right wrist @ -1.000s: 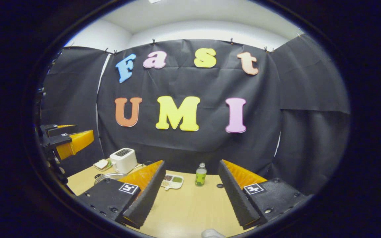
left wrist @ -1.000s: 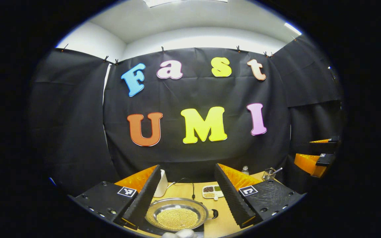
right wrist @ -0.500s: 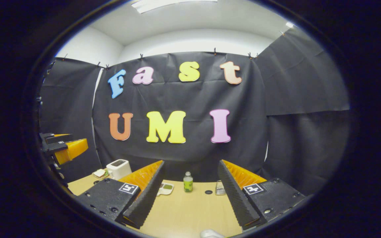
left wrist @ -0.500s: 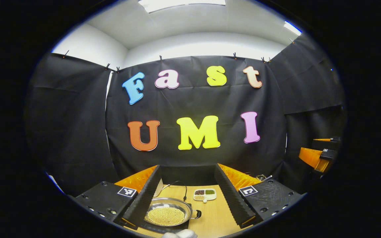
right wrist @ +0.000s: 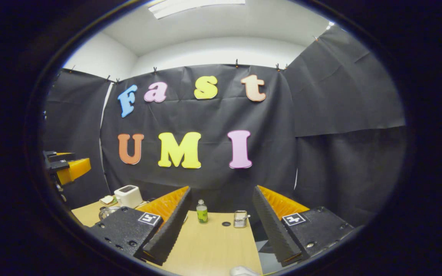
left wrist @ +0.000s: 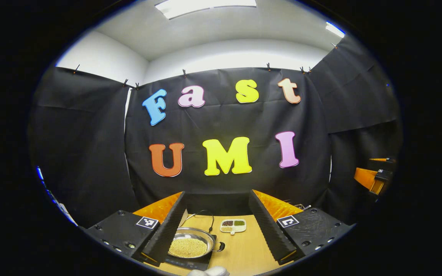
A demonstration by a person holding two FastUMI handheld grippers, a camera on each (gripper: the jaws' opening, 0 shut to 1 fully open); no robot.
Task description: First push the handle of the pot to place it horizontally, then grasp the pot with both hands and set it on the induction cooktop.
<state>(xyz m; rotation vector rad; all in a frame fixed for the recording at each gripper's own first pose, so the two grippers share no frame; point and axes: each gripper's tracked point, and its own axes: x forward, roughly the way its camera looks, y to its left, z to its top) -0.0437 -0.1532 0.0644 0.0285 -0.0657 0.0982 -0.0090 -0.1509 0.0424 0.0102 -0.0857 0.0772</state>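
Sitting on the induction cooktop (left wrist: 184,262), the pot (left wrist: 190,245) looks delivered, handle (left wrist: 220,247) pointing sideways; left gripper (left wrist: 218,226) and right gripper (right wrist: 221,224) hang clear above the table (right wrist: 217,249), fingers apart, holding nothing.

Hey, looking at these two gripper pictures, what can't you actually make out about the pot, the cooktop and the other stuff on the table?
- Pot, left gripper view: its left side and any handle there sit behind the left gripper finger.
- Induction cooktop: mostly under the pot, controls too small to read.
- Divided dish: contents too small to identify.
- Toaster, right gripper view: the item beside it is too small to name.
- Right gripper: its finger covers the table behind it.
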